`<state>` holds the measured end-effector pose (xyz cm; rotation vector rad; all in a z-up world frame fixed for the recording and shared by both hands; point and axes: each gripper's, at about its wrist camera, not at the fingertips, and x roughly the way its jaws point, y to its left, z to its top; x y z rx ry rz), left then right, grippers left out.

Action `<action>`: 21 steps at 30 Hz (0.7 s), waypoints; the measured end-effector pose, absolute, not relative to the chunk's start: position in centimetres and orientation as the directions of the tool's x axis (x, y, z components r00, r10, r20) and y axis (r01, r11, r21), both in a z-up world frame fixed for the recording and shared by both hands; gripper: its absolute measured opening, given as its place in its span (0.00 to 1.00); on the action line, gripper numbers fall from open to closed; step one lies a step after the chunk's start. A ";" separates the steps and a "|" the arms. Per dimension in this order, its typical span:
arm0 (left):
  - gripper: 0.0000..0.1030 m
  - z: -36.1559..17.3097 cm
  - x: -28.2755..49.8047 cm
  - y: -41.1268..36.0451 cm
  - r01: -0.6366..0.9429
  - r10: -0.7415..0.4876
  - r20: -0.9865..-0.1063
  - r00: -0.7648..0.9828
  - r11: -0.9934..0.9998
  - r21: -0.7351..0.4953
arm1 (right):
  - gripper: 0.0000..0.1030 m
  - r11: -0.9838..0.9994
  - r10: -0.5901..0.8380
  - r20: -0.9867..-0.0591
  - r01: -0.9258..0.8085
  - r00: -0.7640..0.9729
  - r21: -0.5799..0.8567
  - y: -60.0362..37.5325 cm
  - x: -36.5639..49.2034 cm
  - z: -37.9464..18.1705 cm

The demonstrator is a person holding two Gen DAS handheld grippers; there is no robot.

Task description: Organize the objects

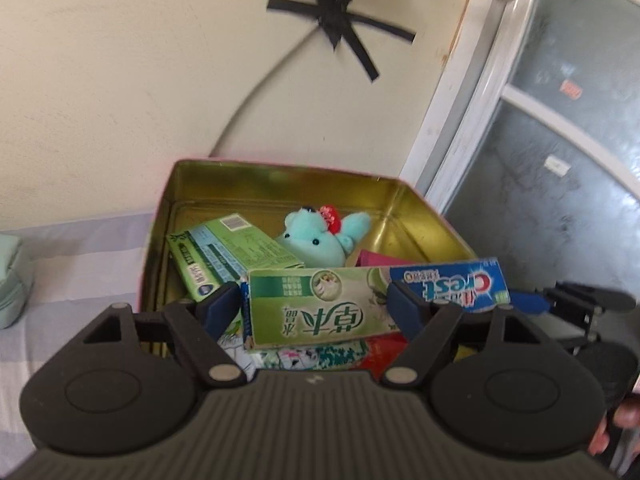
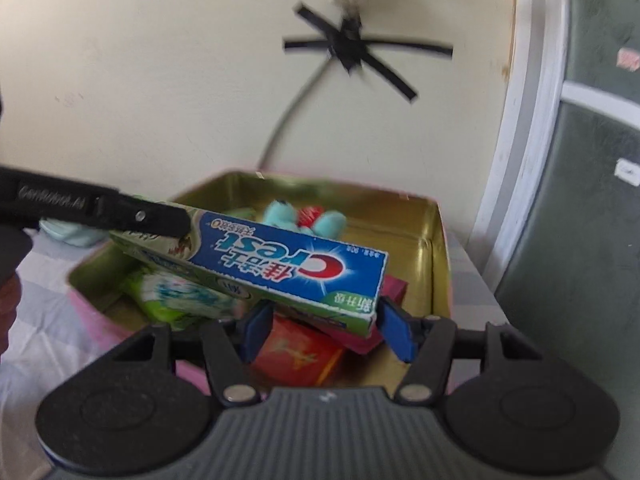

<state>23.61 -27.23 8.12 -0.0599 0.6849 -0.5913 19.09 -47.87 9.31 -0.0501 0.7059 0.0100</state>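
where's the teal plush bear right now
The teal plush bear lies inside the gold tin toward its back wall, just right of the green carton. In the right wrist view it peeks out behind the held Crest box.

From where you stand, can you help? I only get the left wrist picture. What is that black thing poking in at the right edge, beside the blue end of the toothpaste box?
Observer: That is the right gripper. Its blue fingers stand on either side of the toothpaste box at the blue end.
Visitor: What is underneath that end?
Observer: A red packet with a gold pattern, lying in the tin.
Visitor: And how does my side meet the box?
Observer: One black finger of the left gripper lies across the printed face at the green end.
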 end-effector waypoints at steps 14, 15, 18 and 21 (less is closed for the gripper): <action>0.83 7.6 28.5 -30.5 0.422 -0.426 -0.659 0.619 0.889 -0.178 | 0.67 0.995 -0.098 -0.728 0.059 0.678 -0.078 -50.4 27.6 7.0; 0.83 7.8 27.8 -30.4 0.431 -0.427 -0.651 0.627 0.887 -0.167 | 0.68 0.996 -0.091 -0.723 0.056 0.684 -0.073 -50.4 27.2 7.1; 0.83 8.1 25.6 -30.1 0.445 -0.434 -0.638 0.636 0.882 -0.156 | 0.70 0.996 -0.089 -0.710 0.060 0.699 -0.067 -50.3 25.7 7.4; 0.83 8.5 23.6 -29.6 0.454 -0.446 -0.623 0.643 0.877 -0.159 | 0.70 0.997 -0.077 -0.696 0.072 0.714 -0.036 -50.3 24.2 7.8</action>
